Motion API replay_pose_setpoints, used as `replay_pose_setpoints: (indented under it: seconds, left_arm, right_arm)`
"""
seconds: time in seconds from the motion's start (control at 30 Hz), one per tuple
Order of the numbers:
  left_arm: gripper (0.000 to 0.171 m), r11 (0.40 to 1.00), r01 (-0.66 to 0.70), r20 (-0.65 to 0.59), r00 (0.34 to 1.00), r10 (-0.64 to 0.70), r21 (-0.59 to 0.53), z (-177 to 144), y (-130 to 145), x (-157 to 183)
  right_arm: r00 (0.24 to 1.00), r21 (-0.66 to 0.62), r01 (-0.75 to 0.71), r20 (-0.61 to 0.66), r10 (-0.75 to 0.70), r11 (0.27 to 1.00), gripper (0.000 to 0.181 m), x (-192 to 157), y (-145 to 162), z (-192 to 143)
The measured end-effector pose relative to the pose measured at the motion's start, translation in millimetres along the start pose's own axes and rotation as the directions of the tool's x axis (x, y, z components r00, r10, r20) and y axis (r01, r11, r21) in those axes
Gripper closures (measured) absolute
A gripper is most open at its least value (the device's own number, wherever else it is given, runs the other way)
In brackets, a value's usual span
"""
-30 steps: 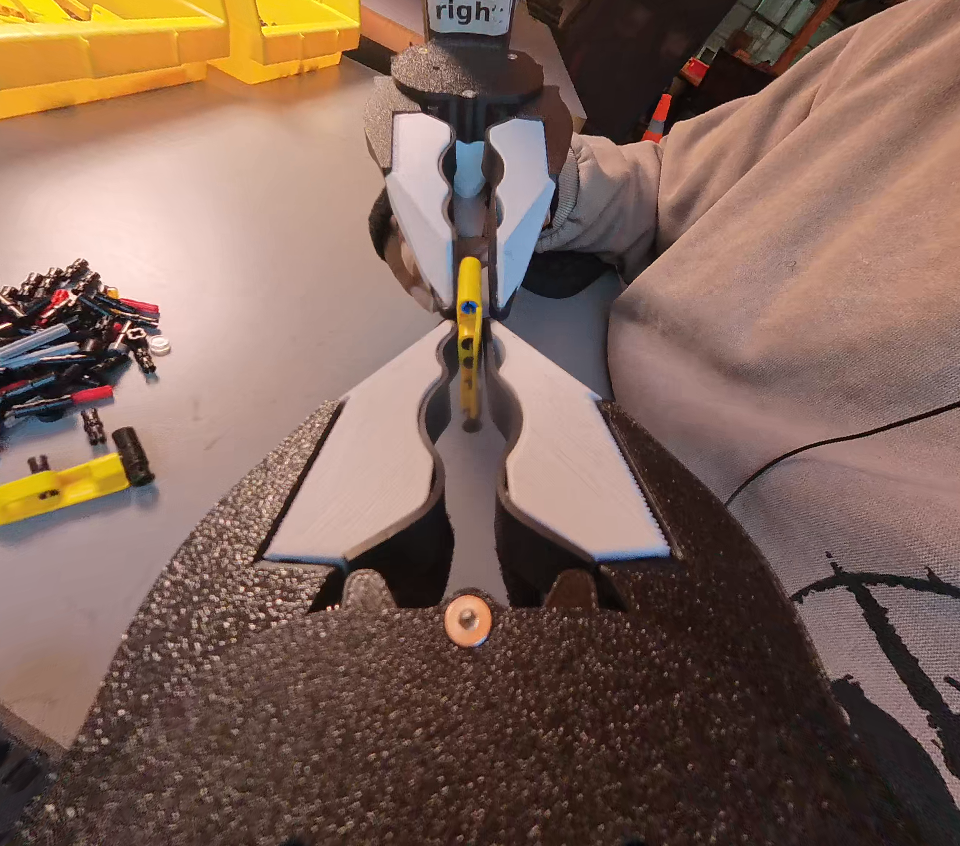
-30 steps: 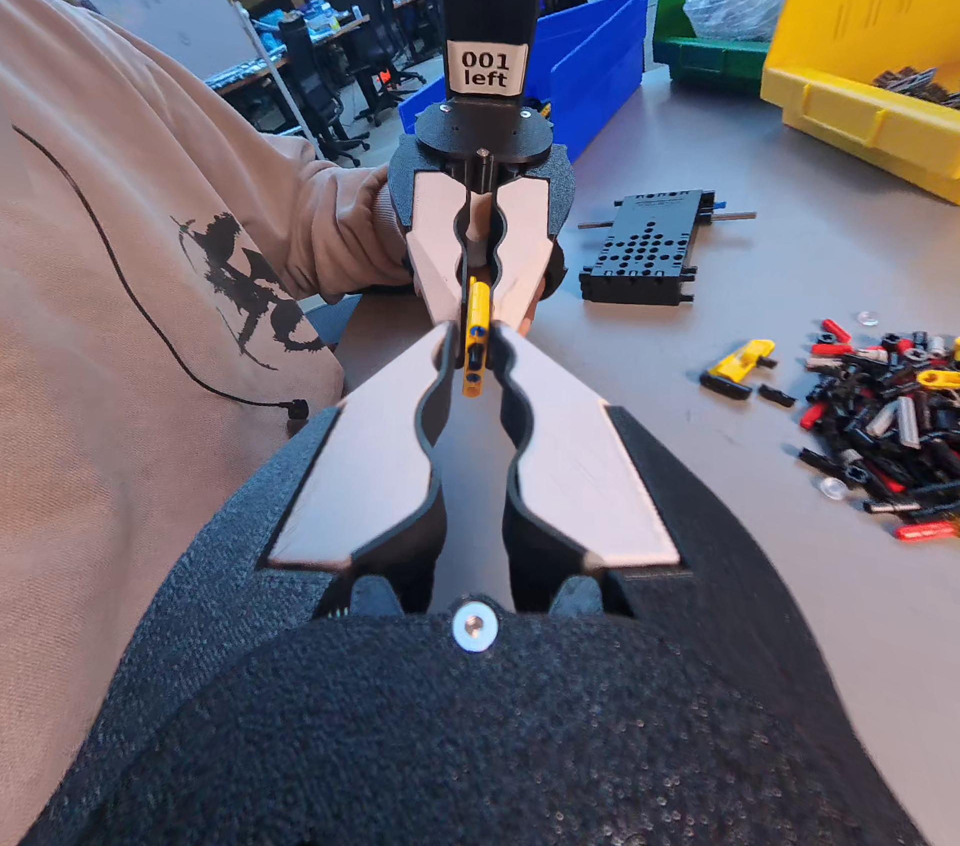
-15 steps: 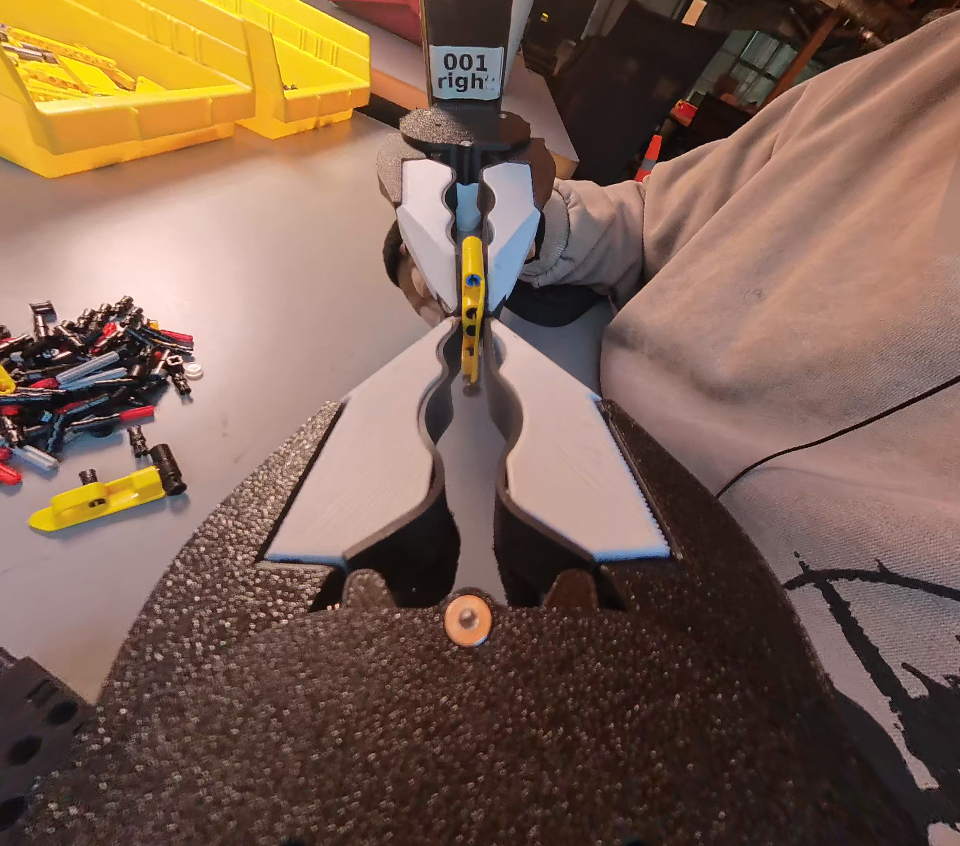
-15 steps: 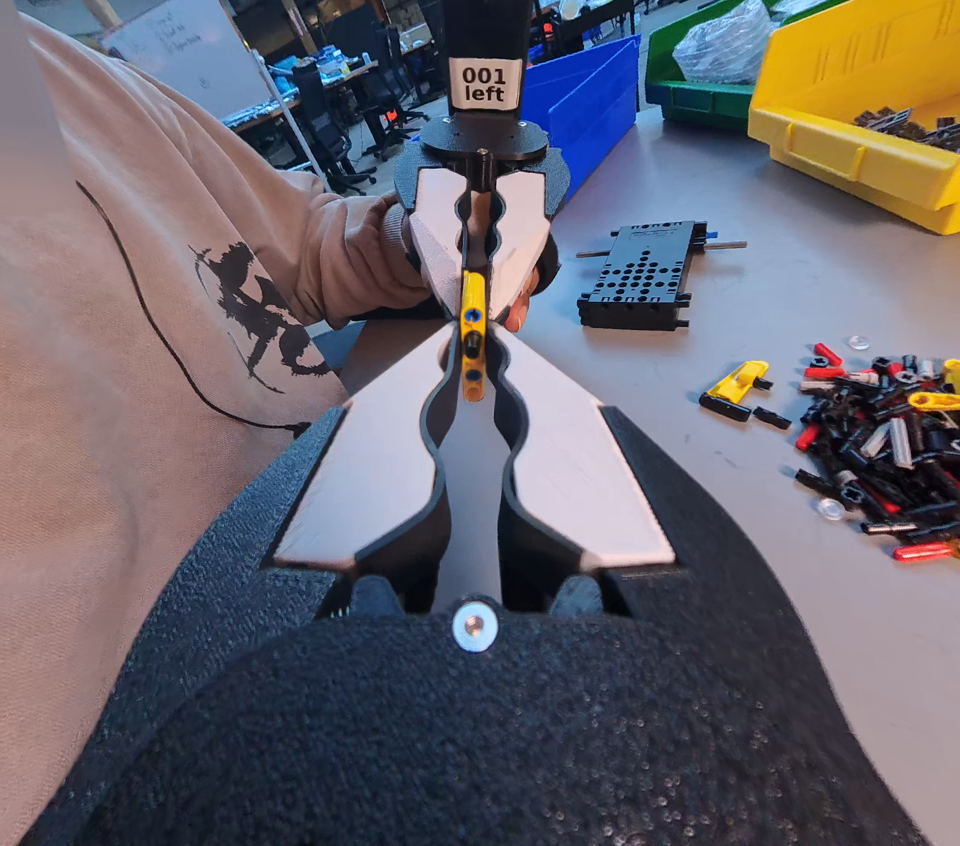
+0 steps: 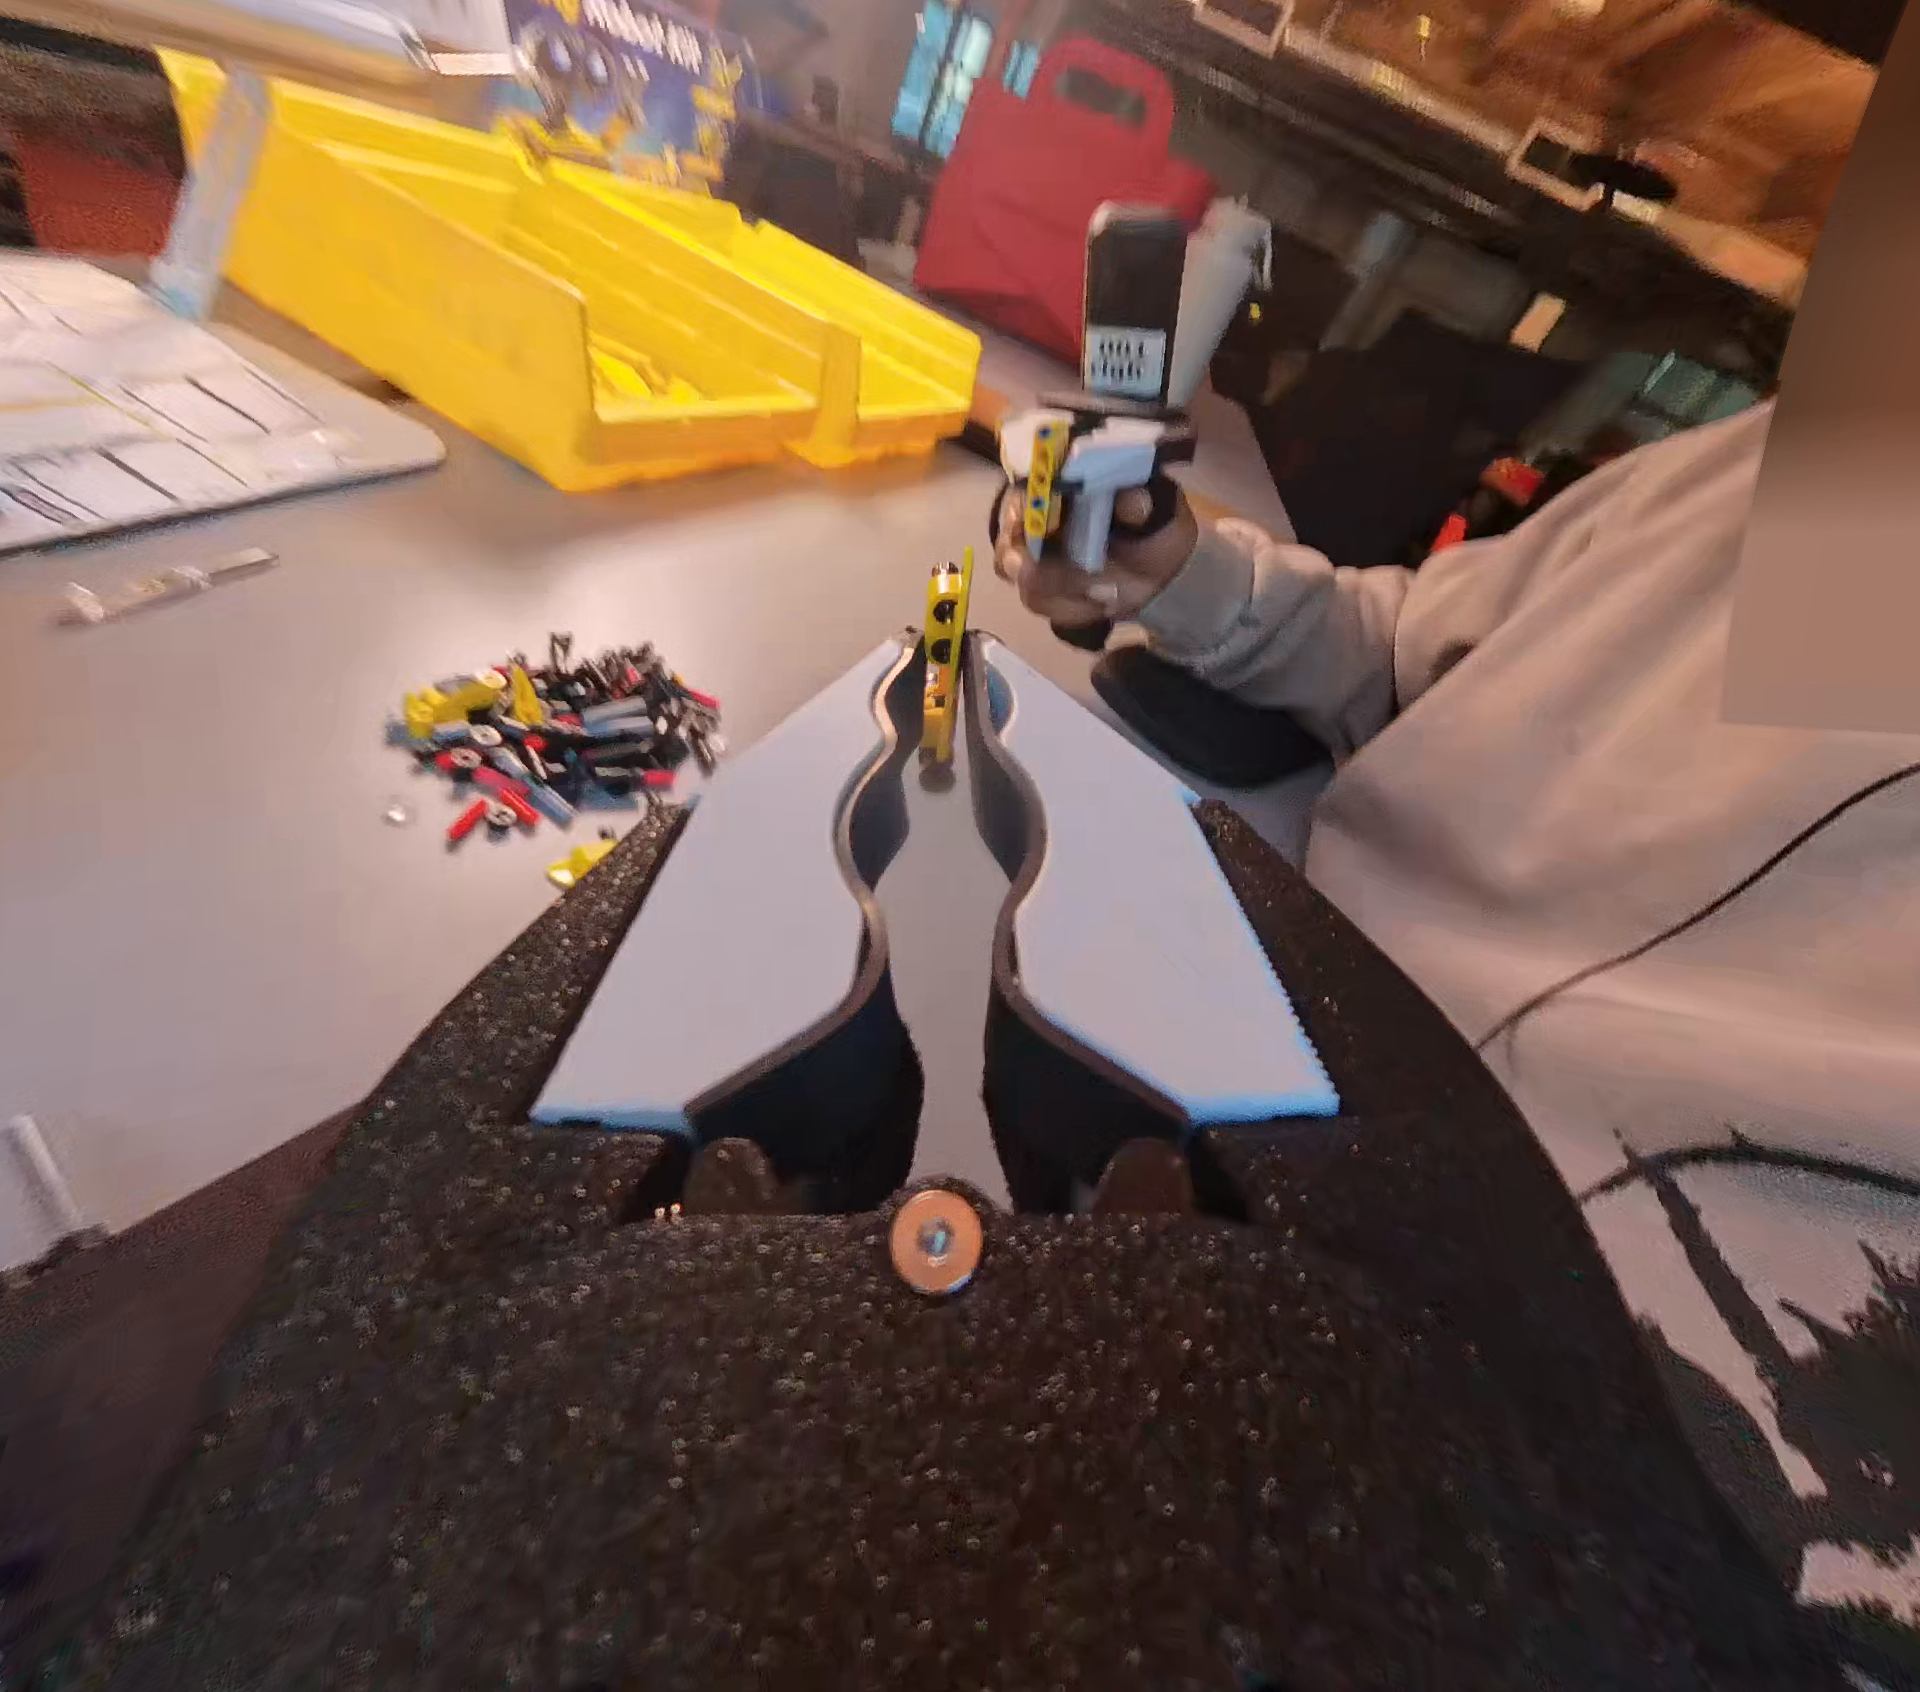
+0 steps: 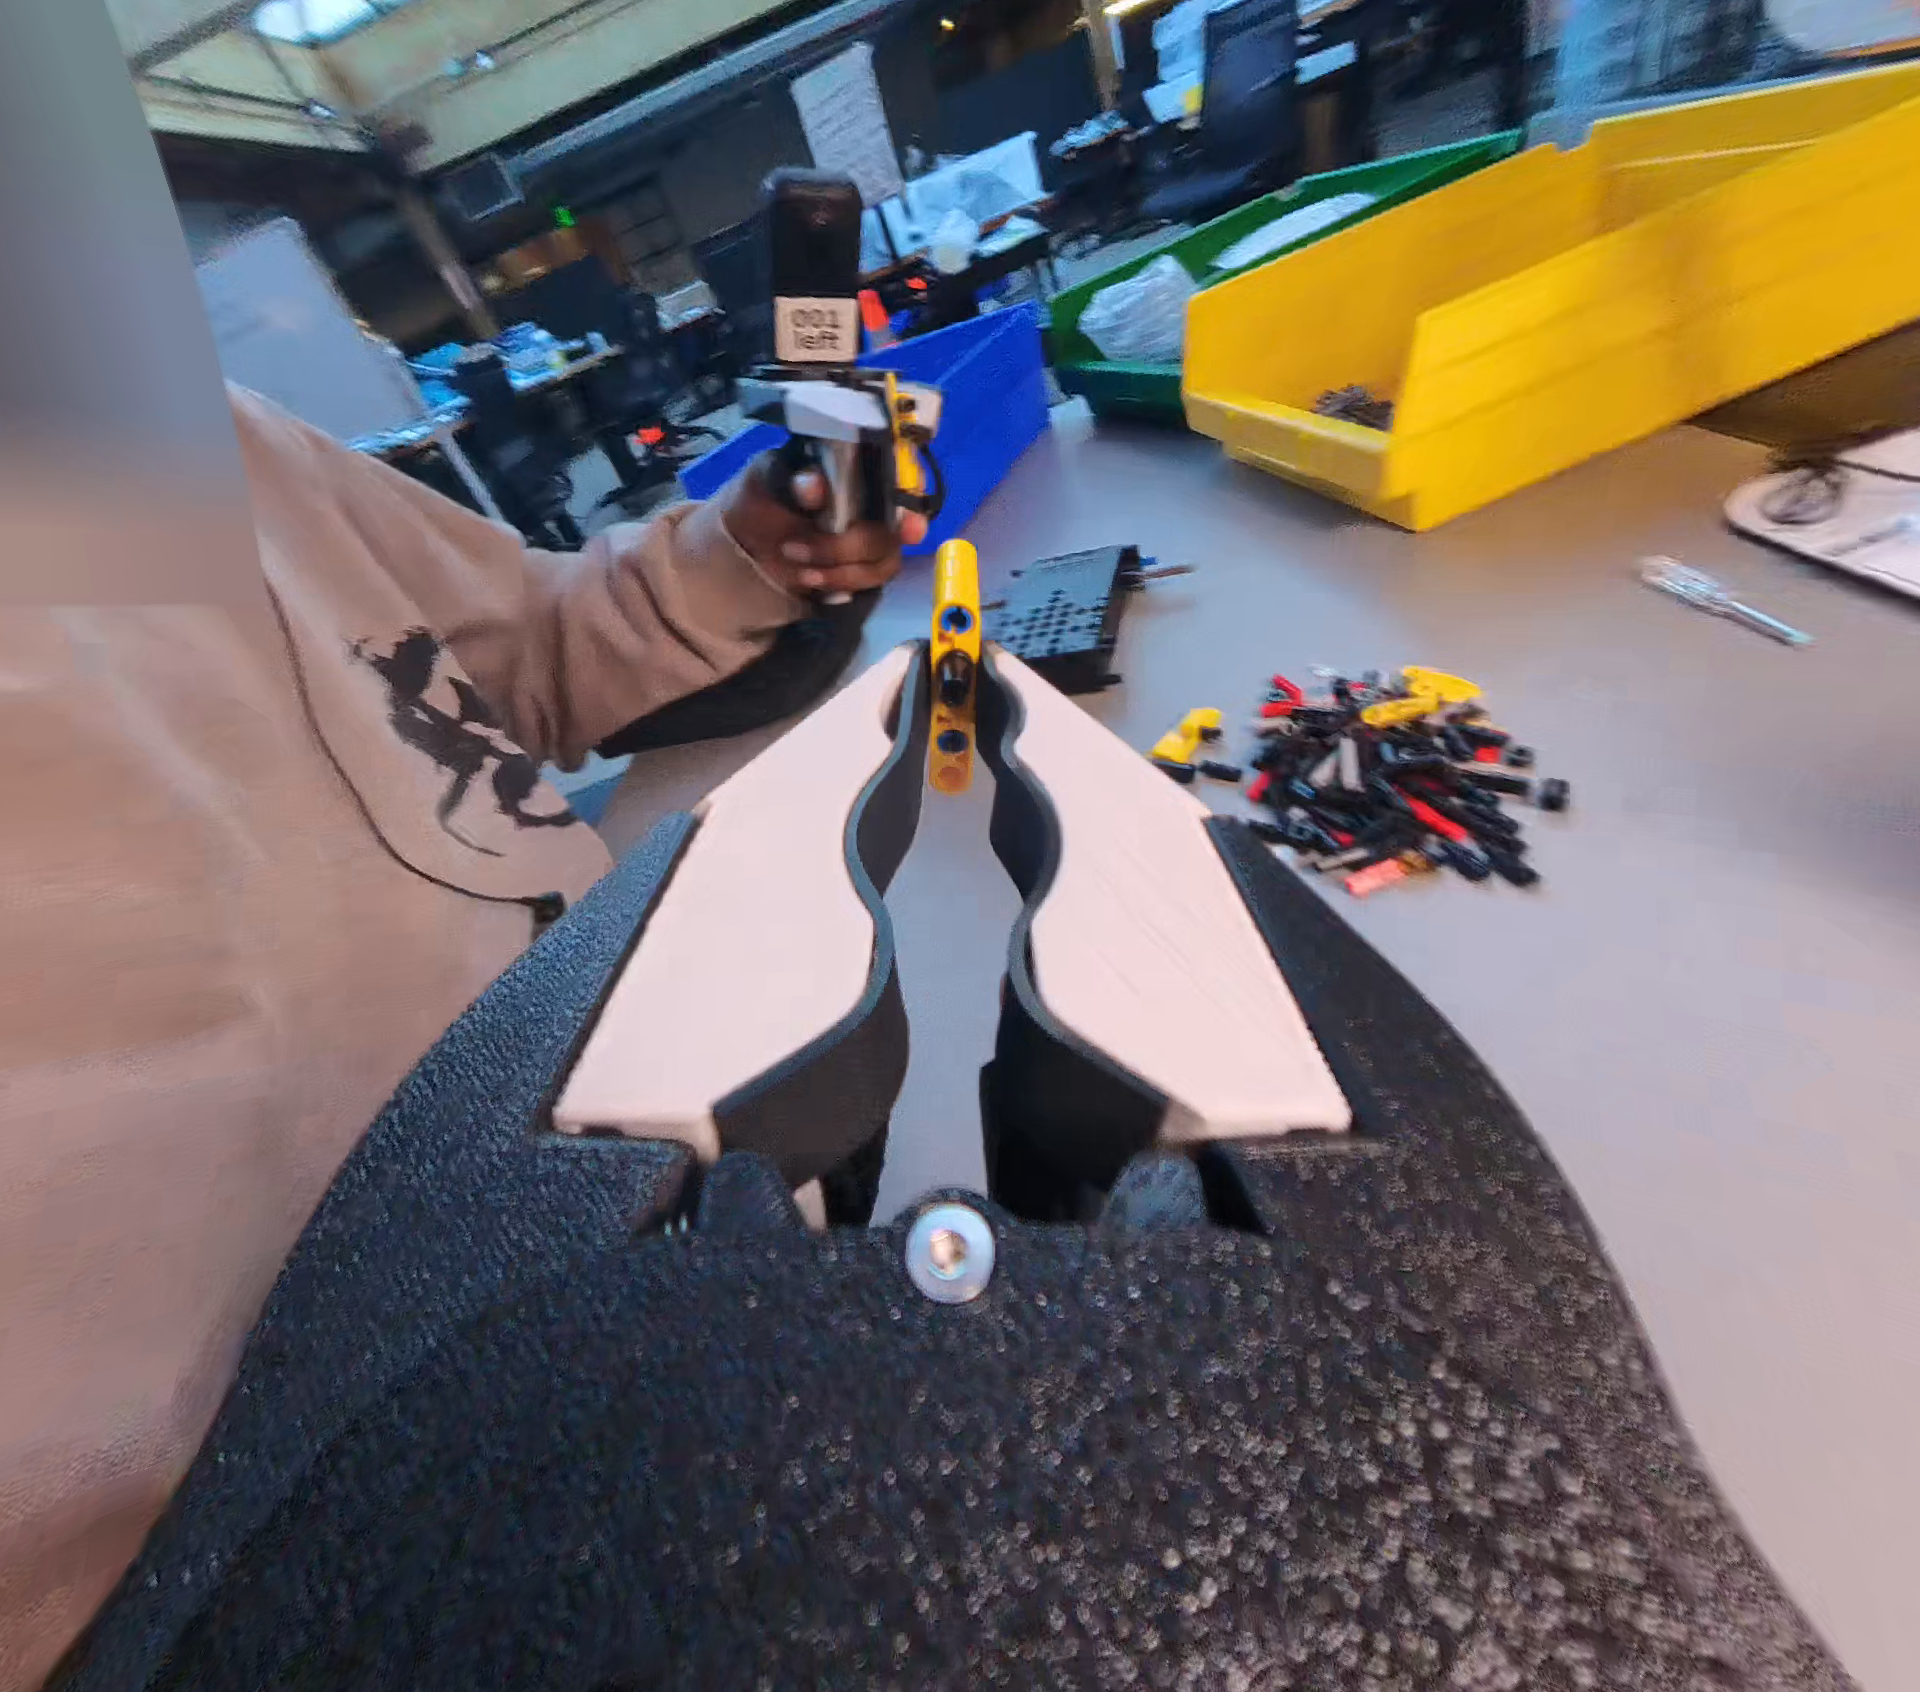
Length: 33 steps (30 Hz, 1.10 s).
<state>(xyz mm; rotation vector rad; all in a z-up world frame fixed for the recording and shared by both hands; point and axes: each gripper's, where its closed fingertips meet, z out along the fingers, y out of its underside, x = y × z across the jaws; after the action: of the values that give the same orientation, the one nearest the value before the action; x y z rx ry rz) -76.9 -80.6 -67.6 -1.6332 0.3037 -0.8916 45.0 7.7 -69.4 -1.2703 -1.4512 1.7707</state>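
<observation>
Pinching a short yellow holed beam (image 5: pixel 943 674) upright between its closed tips, the left gripper (image 5: pixel 943 655) hangs above the grey table (image 5: pixel 260 894). The right gripper (image 6: pixel 952 674) clamps a second yellow beam (image 6: pixel 953 686) the same way; the two grippers are well apart, each showing farther off in the other's view. A pile of small black, red and yellow parts (image 6: pixel 1387 775) lies on the table beside them, with a black perforated plate (image 6: pixel 1060 619) beyond. Yellow bins (image 5: pixel 582 333) stand farther back, and a person's beige sleeve (image 6: pixel 582 634) shows alongside.
</observation>
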Motion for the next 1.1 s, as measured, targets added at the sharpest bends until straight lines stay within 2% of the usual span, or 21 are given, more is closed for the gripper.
replay_pose_setpoints:
  seconds: [0.07, 0.13, 0.17, 0.23, 0.27, 0.37, 0.47, 0.57, 0.63, 0.73, 1.0, 1.1]
  left_arm:
    - [0.166, 0.979, 0.046, -0.082, 0.995, -0.064, -0.197, 32.4, 42.5, 12.0]
    - [0.165, 0.898, 0.001, -0.103, 0.993, -0.051, -0.440, 54.8, 89.4, 19.9]
    - [0.165, 0.854, -0.038, -0.082, 0.997, -0.006, -0.518, 59.9, 106.3, 17.3]
    - [0.165, 0.807, -0.056, -0.061, 0.998, 0.026, -0.588, 63.8, 124.1, 14.6]
    - [0.164, 0.809, -0.041, -0.051, 0.999, 0.013, -0.586, 65.1, 125.1, 14.2]
    - [0.142, 0.851, -0.036, -0.045, 0.999, 0.014, -0.523, 66.3, 110.6, 14.0]
    - [0.139, 0.931, -0.057, -0.102, 0.995, 0.022, -0.361, 71.7, 77.2, 28.3]
    - [0.145, 0.966, -0.082, -0.136, 0.989, 0.050, -0.243, 75.3, 54.0, 40.7]
    - [0.159, 0.965, -0.101, -0.176, 0.983, 0.059, -0.243, 74.6, 53.2, 49.4]
    - [0.164, 0.954, -0.142, -0.194, 0.977, 0.091, -0.264, 74.0, 58.3, 54.4]
    - [0.165, 0.935, -0.172, -0.218, 0.970, 0.106, -0.310, 66.9, 62.5, 58.6]
    - [0.165, 0.933, -0.174, -0.230, 0.968, 0.103, -0.315, 64.8, 62.6, 60.5]
  right_arm:
    - [0.999, -0.037, -0.008, 0.046, 0.010, 0.999, 0.175, -10.4, 13.0, 17.1]
    - [0.997, -0.122, 0.011, 0.082, -0.001, 0.992, 0.175, -17.2, 28.4, 34.2]
    - [0.995, -0.124, -0.001, 0.097, 0.014, 0.992, 0.175, -18.3, 28.6, 35.9]
    - [0.993, -0.131, -0.040, 0.103, 0.054, 0.991, 0.175, -17.4, 31.2, 35.3]
    - [0.994, -0.136, -0.038, 0.101, 0.052, 0.990, 0.175, -18.5, 33.9, 35.0]
    - [0.993, -0.150, -0.051, 0.096, 0.066, 0.987, 0.175, -22.0, 39.7, 36.9]
    - [0.995, -0.180, -0.032, 0.090, 0.049, 0.983, 0.174, -23.8, 44.9, 44.2]
    - [0.993, -0.230, 0.040, 0.121, -0.012, 0.972, 0.174, -36.7, 55.0, 57.7]
    - [0.990, -0.238, 0.069, 0.136, -0.038, 0.969, 0.174, -44.1, 58.4, 65.7]
    - [0.989, -0.247, 0.083, 0.141, -0.049, 0.965, 0.174, -48.2, 60.9, 71.5]
    - [0.981, -0.229, 0.124, 0.177, -0.084, 0.965, 0.174, -55.6, 62.5, 74.5]
    - [0.973, -0.234, 0.195, 0.172, -0.157, 0.953, 0.175, -57.4, 63.3, 75.6]
